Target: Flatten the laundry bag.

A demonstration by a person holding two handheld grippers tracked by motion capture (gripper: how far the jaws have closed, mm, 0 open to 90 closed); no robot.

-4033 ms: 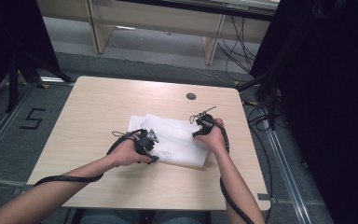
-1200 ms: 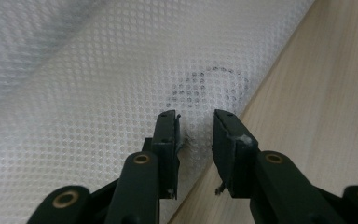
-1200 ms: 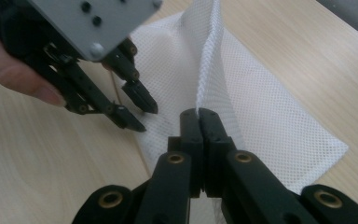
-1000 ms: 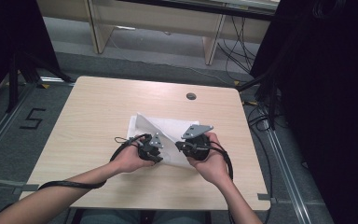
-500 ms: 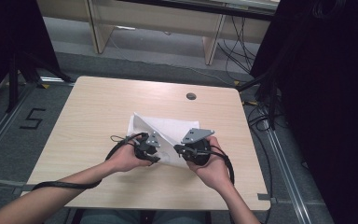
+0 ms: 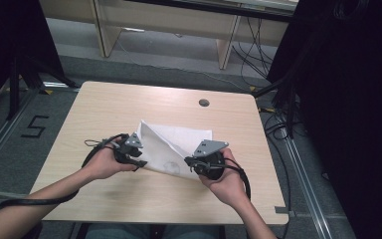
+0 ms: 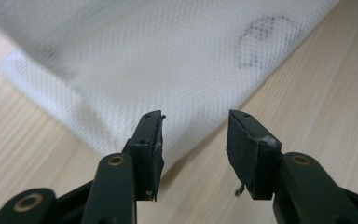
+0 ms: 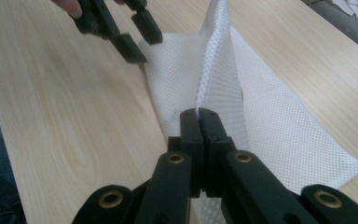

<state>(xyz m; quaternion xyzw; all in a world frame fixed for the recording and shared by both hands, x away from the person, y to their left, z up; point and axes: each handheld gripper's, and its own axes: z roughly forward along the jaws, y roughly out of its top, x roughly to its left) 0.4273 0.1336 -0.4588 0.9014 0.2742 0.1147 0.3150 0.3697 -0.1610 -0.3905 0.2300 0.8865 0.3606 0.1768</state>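
A white mesh cloth [image 6: 174, 142] lies folded on the wooden table [image 6: 129, 104], with a faint pen circle [image 7: 265, 42] near its front edge. My left gripper [image 6: 140, 162] sits at the cloth's left corner. In the left gripper view it [image 7: 193, 126] is open. Its jaws have just been opening, and only table shows between them, with the cloth [image 7: 168, 60] just beyond. My right gripper [image 8: 198, 114] is shut on a raised fold of the cloth [image 8: 270, 121]; in the high view it [image 6: 189, 162] is at the front right. The left gripper [image 8: 137, 35] shows farther off.
A round cable hole [image 6: 204, 102] sits near the table's far edge. Bare wood [image 6: 104, 114] surrounds the cloth. Black curtains [image 6: 348, 99] and floor cables [image 6: 278, 129] stand to the right, and a taped "5" [image 6: 36, 127] marks the floor to the left.
My left gripper has opened, let go of the cloth and drawn back to the left. The right gripper has kept its hold on the cloth and hardly moved.
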